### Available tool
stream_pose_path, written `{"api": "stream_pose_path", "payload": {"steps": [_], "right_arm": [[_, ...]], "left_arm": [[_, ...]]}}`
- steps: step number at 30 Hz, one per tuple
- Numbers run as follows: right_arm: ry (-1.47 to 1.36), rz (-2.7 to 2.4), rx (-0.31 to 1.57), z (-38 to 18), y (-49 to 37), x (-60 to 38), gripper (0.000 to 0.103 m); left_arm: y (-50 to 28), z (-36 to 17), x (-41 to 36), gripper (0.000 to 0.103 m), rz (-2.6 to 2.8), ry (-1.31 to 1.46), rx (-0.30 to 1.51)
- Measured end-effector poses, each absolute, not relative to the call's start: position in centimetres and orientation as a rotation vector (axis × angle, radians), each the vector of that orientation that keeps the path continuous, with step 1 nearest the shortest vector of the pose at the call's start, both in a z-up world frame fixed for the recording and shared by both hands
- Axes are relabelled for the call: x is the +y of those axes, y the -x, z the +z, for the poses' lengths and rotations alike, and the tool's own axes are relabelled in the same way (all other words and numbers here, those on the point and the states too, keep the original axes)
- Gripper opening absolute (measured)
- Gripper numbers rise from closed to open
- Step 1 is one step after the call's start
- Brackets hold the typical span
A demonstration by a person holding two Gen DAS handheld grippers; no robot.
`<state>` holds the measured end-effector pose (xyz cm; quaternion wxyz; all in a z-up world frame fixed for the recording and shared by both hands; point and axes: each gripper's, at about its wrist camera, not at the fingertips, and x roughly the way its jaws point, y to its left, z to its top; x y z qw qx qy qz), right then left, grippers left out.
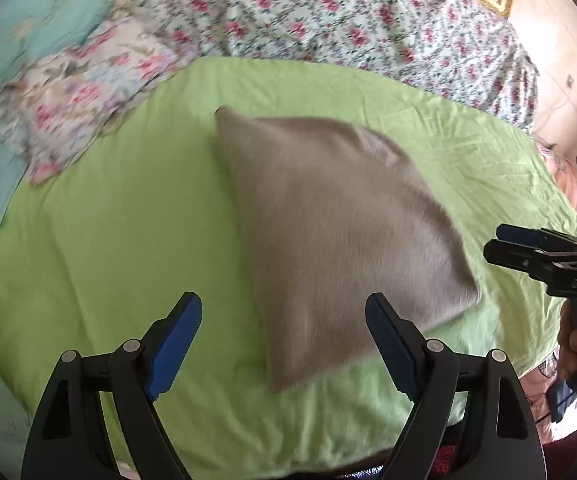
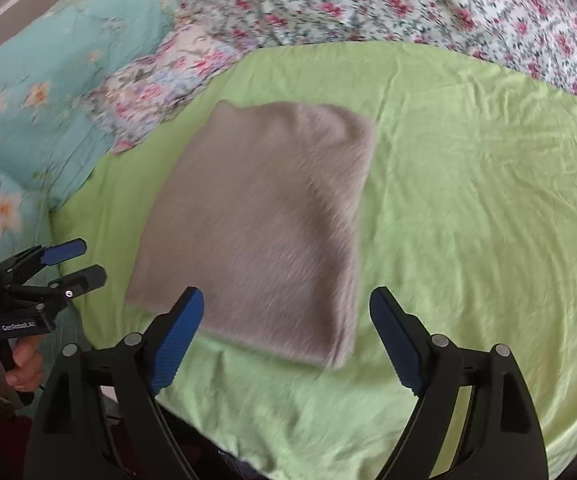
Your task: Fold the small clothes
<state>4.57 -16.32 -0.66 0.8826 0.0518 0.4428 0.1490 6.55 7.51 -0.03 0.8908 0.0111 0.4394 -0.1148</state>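
Your grey garment [image 1: 340, 240] lies folded into a flat, roughly square packet on the green sheet [image 1: 108, 240], near the middle of it, with one corner pointing toward the far side of the bed. Nothing is touching it: both tools hang above the near edge of the sheet and neither one holds any cloth.

Your left gripper [image 1: 284, 344] has its fingers [image 1: 176, 340] spread wide apart, and through the gap you see the near part of the folded garment and bare green sheet. Your right gripper [image 2: 286, 340] is spread just as wide, with the near edge of the garment [image 2: 264, 232] showing between its blue pads.

From the left wrist view your right gripper [image 1: 500, 246] comes in at the right edge, just beside the garment's right corner but apart from it; seen side-on there, its two fingers look close together, though the right wrist view shows them well parted. From the right wrist view your left gripper [image 2: 78, 262] sits at the left edge, off the sheet's side, with your hand [image 2: 20, 364] wrapped around its handle.

Beyond the green sheet lie a flowered bedspread [image 1: 328, 12], a turquoise quilt [image 2: 48, 60] on the left, and a flowered cushion [image 2: 168, 80], probably a pillow, the blur makes it hard to say, resting where quilt and sheet meet
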Motion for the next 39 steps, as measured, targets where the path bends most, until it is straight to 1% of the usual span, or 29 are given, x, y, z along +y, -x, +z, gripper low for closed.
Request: {"api": "stream_pose_path", "payload": {"steps": [3, 4, 8, 9, 11, 13, 16, 25, 32, 39], "right_arm": [[-0.107, 0.322, 0.900, -0.7, -2.1, -15.7, 0.095], [-0.115, 0.331, 0.891, -0.6, -1.2, -15.6, 0.095], [-0.088, 0.310, 0.850, -0.4, 2.5, -15.5, 0.102], [-0.083, 0.301, 0.846, -0.5, 3.1, -15.5, 0.102], [-0.090, 0.287, 0.843, -0.7, 4.4, -15.8, 0.102], [-0.108, 0.283, 0.846, -1.1, 5.5, -16.0, 0.102], [-0.104, 0.284, 0.857, -1.3, 6.5, -16.3, 0.102], [-0.060, 0.325, 0.860, -0.6, 5.5, -14.8, 0.102], [-0.036, 0.329, 0.843, 0.5, 2.4, -13.8, 0.102], [-0.021, 0.353, 0.851, 1.6, -0.2, -13.8, 0.102]], "left_arm": [[-3.9, -1.0, 7.3, 0.085, -0.201, -0.036, 0.930], [-3.2, -1.2, 7.2, 0.085, -0.191, -0.043, 0.930], [-0.3, -0.7, 6.7, 0.087, -0.158, -0.088, 0.895], [0.4, -0.6, 6.7, 0.088, -0.145, -0.097, 0.878], [1.2, -0.4, 6.8, 0.095, -0.129, -0.101, 0.865], [2.2, -0.5, 7.0, 0.097, -0.127, -0.091, 0.851], [3.7, -0.8, 7.1, 0.102, -0.127, -0.101, 0.836], [4.1, -0.9, 6.0, 0.102, -0.089, -0.214, 0.834], [1.6, 0.7, 6.4, 0.102, -0.053, -0.217, 0.793], [-1.5, 1.1, 6.8, 0.102, -0.024, -0.200, 0.812]]}}
